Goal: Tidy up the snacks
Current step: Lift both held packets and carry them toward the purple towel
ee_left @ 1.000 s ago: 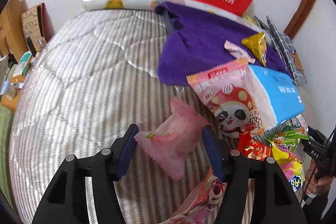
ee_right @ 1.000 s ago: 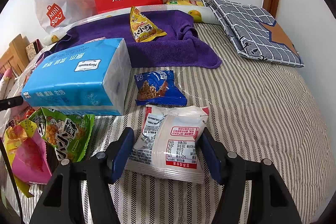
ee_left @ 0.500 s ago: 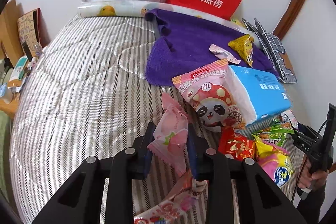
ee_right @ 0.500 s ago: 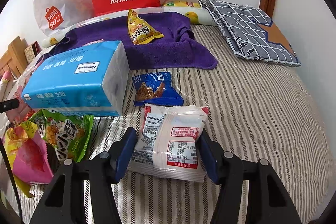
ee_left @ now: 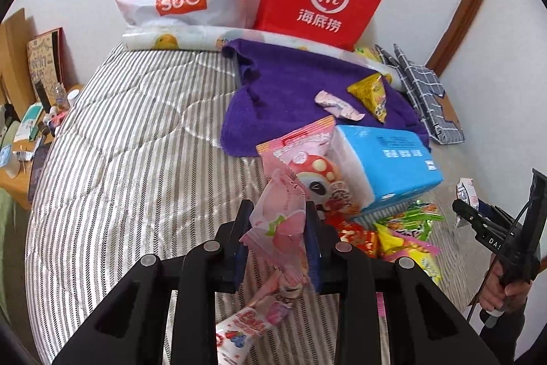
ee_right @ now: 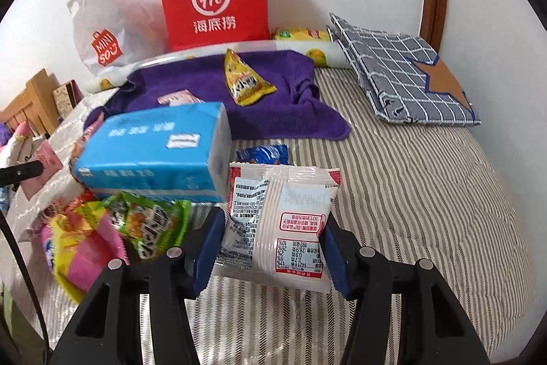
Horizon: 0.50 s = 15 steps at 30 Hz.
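Bed surface and contents

Striped bed (ee_right: 427,194) carries: purple towel (ee_right: 205,84), blue tissue pack (ee_right: 154,153), checked grey cloth (ee_right: 393,64), blue snack packet (ee_right: 263,154), and a heap of snack packets (ee_right: 112,228) beside the tissue pack.

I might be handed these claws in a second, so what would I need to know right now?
Left claw: shut on a pink packet, lifted off the bed.
Right claw: shut on a white packet.
Done: a yellow packet and a small pink one lie on the purple towel.
Left: probably both held packets, plus the loose pile beside the blue tissue pack.
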Available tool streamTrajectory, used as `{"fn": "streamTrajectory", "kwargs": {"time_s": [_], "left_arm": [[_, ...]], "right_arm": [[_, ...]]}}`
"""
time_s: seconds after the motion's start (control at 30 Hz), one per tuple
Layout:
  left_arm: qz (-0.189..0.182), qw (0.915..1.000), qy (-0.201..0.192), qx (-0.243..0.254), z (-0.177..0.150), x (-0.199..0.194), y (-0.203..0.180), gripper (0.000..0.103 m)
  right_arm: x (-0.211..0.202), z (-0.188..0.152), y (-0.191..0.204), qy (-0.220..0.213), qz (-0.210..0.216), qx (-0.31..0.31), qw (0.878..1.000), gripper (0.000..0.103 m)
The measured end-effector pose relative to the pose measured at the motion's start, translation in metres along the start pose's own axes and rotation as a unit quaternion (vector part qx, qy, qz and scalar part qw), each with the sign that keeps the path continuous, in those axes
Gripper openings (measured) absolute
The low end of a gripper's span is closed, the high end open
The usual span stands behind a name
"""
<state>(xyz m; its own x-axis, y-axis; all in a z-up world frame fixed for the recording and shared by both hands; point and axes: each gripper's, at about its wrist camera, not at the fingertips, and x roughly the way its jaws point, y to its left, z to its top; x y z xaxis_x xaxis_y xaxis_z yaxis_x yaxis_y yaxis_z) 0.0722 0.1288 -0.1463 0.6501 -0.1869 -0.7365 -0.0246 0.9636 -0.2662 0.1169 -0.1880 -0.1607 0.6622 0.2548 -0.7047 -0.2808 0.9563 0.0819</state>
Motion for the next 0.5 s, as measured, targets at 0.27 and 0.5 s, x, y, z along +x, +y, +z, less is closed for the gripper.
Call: {"fn": "streamTrajectory", "kwargs": {"time_s": [0.27,0.5], "left_arm": [[-0.011,0.9999,-0.007,0.006,0.004,-0.006,-0.014,0.029],[-0.031,0.9995,-0.001,0.007,0.003,-0.004,-0.027,0.029]], "right_arm": [[-0.014,0.009,0.007,-0.020,0.004,-0.008,1.000,0.053],[-0.020,0.014,0.009,-0.028,0.010,-0.002,1.000,0.053]]}}
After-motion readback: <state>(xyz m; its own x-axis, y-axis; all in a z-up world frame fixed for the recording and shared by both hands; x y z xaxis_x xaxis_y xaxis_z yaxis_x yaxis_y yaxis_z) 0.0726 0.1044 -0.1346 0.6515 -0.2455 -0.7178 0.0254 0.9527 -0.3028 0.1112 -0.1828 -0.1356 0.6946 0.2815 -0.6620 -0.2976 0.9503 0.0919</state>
